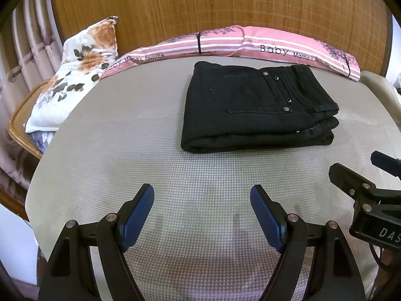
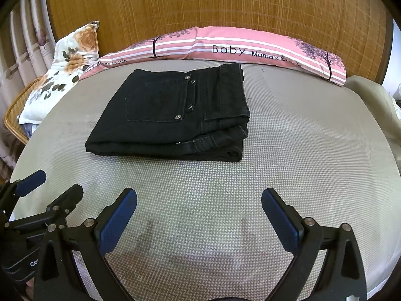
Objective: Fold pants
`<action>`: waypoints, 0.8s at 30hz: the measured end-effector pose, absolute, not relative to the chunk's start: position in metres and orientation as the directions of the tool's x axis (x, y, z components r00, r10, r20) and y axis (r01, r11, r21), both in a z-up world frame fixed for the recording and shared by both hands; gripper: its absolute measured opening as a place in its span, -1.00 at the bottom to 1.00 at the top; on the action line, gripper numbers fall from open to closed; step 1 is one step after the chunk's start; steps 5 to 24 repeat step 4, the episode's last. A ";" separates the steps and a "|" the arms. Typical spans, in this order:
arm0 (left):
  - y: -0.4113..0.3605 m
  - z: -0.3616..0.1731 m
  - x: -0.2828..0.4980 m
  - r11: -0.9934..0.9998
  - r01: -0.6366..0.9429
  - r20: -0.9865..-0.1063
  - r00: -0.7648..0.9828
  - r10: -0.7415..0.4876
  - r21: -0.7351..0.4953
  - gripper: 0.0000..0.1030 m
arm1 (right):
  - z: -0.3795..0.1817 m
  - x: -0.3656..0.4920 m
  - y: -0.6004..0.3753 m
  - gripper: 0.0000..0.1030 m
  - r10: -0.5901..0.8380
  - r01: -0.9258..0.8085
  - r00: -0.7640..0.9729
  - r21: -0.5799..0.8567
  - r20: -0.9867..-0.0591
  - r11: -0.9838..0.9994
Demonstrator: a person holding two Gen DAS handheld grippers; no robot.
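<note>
Grey woven mattress [image 1: 125,150], folded black pants [image 1: 250,115], pink pillows [image 2: 250,42], bamboo wall [image 1: 213,5], both grippers released, empty.

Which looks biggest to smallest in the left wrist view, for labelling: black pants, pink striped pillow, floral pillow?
1. Black pants, nearer the camera, so its lead is unsure.
2. Pink striped pillow.
3. Floral pillow, though close to the pink one.
</note>
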State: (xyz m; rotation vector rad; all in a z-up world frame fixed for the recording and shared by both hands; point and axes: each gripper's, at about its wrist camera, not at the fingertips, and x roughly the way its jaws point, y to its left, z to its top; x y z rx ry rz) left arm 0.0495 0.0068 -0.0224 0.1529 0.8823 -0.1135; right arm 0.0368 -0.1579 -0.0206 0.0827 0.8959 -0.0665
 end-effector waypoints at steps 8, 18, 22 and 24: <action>0.008 -0.023 0.051 0.982 0.172 -0.780 0.624 -0.045 0.081 0.54 | -0.020 0.037 -0.159 0.92 -0.026 0.097 0.622 0.044 -0.782 0.994; 0.008 -0.023 0.051 0.982 0.172 -0.780 0.624 -0.045 0.081 0.54 | -0.020 0.037 -0.159 0.92 -0.026 0.097 0.622 0.044 -0.782 0.994; 0.008 -0.023 0.051 0.982 0.172 -0.780 0.624 -0.045 0.081 0.54 | -0.020 0.037 -0.159 0.92 -0.026 0.097 0.622 0.044 -0.782 0.994; 0.008 -0.023 0.051 0.982 0.172 -0.780 0.624 -0.045 0.081 0.54 | -0.020 0.037 -0.159 0.92 -0.026 0.097 0.622 0.044 -0.782 0.994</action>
